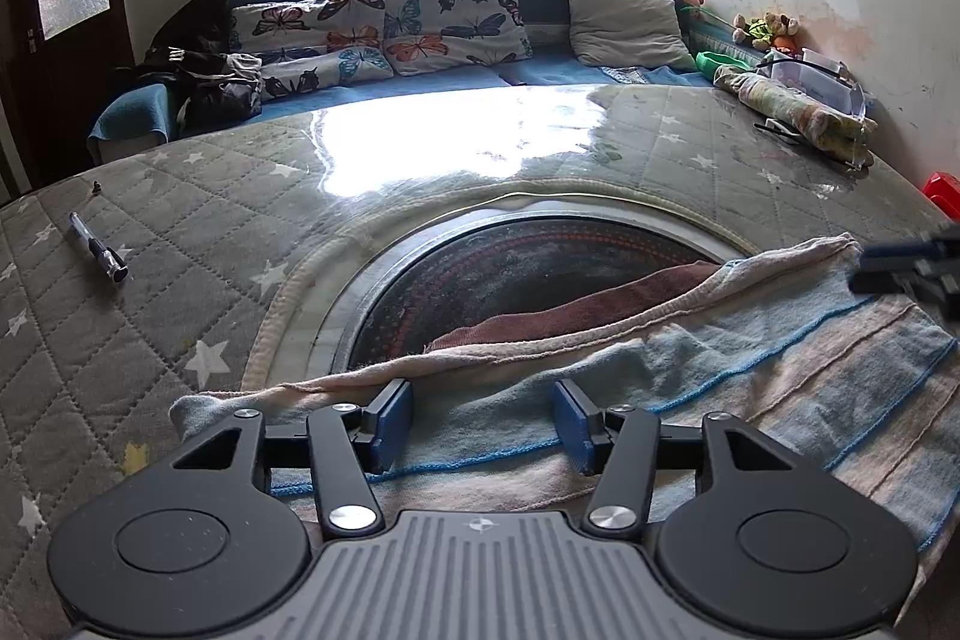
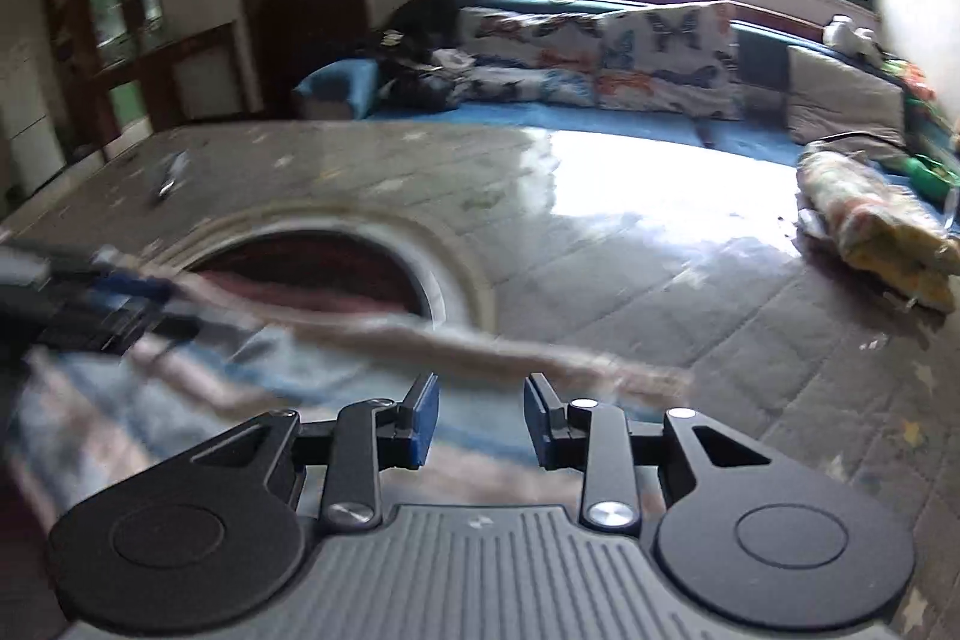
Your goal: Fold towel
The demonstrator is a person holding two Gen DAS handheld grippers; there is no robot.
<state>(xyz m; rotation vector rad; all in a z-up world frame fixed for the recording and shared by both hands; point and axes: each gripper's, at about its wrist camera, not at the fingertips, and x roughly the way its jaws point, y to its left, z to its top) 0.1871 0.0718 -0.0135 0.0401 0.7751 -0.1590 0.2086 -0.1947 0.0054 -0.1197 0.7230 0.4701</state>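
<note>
- The table (image 1: 420,172), covered with a quilted grey star-print cloth under a glossy clear sheet, fills both views. A round dark inset (image 1: 510,274) sits at its centre.
- The towel (image 1: 690,370), striped pale blue and beige, lies flat on the near side of the table, from about 6 o'clock to 3 o'clock in the left wrist view. Its far edge overlaps the inset, and a brownish layer shows beneath that edge, so it looks doubled over already.
- In the right wrist view the towel (image 2: 420,340) runs from 9 o'clock toward the centre, badly blurred.
- A rolled floral cloth (image 1: 792,112) lies at 2 o'clock, well apart from the towel.
- The left gripper (image 1: 483,421) hovers over the towel's near left part, jaws apart, with nothing pinched between the blue pads.
- The right gripper (image 2: 480,421) has its jaws narrower but apart, nothing clamped. It also shows at 3 o'clock in the left view, near the towel's far right corner.
- A pen (image 1: 99,249) lies at 9 o'clock, clear of the work.
- Judgement: one fold seems laid down and let go. The next move calls for both tools to pinch matching corners or an edge for another fold, through every layer and square.
</note>
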